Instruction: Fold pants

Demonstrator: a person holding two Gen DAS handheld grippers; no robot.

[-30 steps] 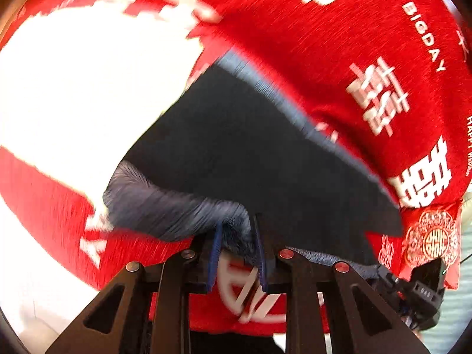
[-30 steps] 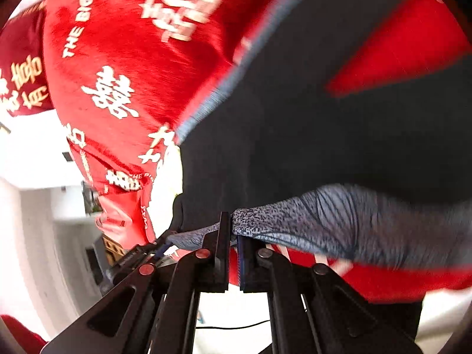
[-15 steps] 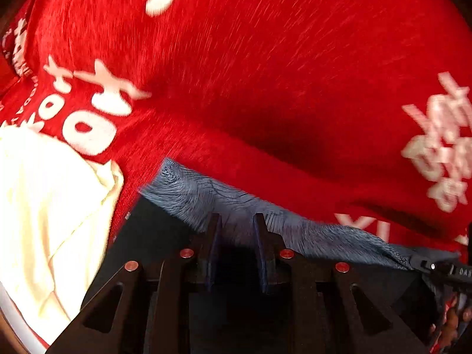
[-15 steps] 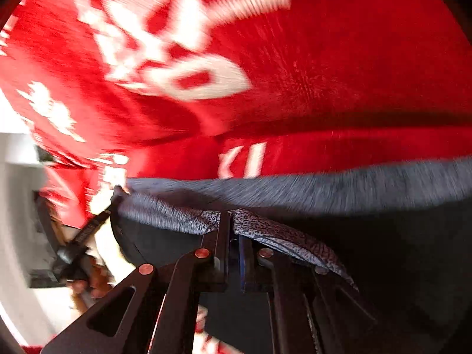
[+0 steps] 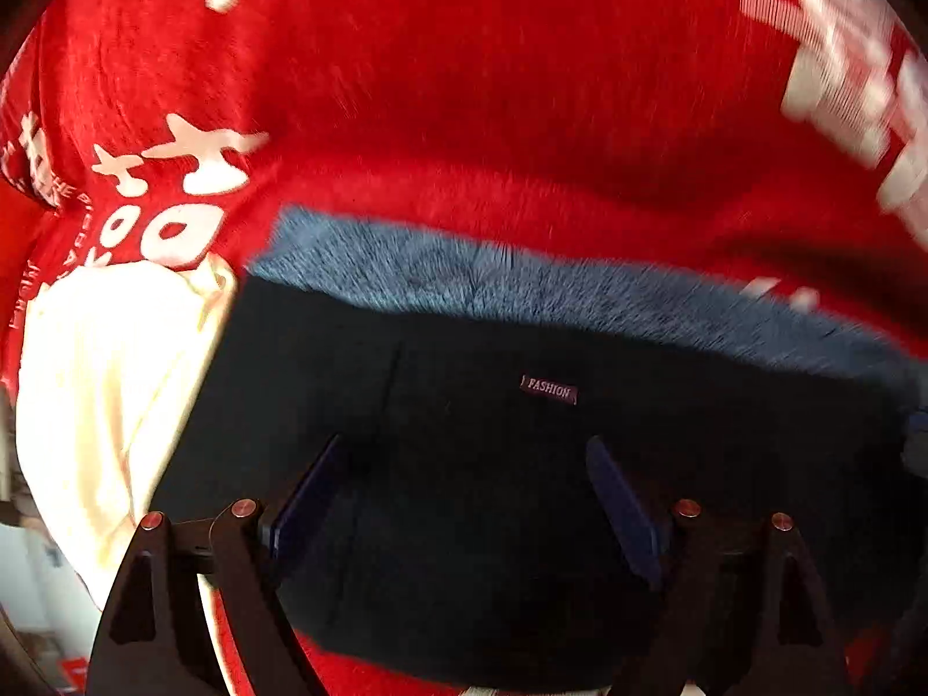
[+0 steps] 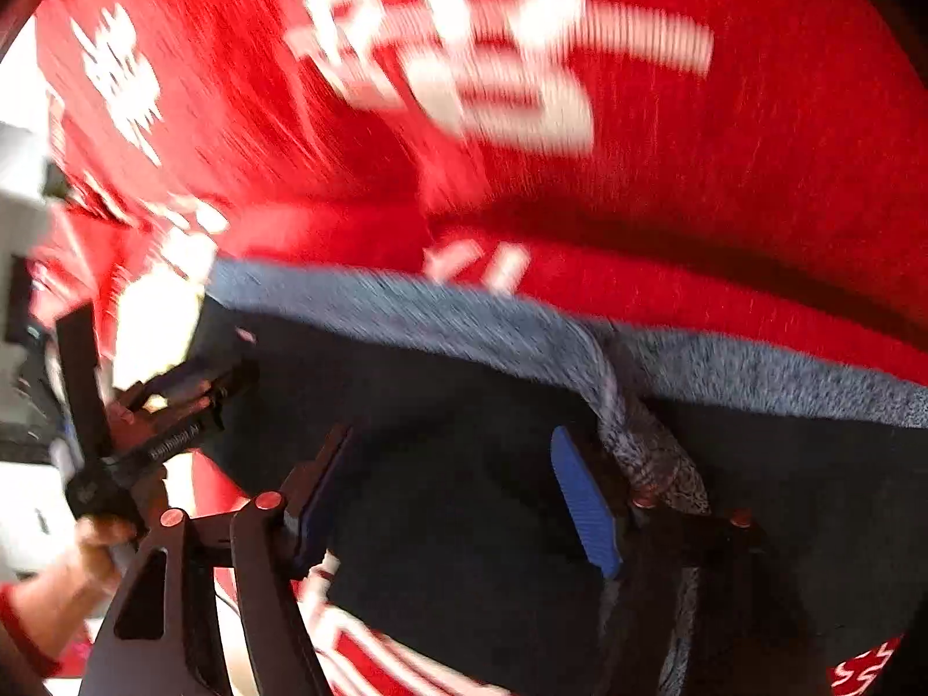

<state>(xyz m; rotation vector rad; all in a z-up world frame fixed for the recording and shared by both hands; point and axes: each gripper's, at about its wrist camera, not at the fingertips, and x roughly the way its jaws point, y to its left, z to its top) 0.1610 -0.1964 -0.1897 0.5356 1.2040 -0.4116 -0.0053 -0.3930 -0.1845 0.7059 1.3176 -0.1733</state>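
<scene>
Pants [image 5: 464,464] dark, grey waistband, FASHION tag

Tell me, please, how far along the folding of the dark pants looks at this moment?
Done: the dark pants lie doubled over on the red cloth, grey waistband on top. In hand: left gripper and right gripper are opening their jaws, letting go. Left: probably another fold.
</scene>
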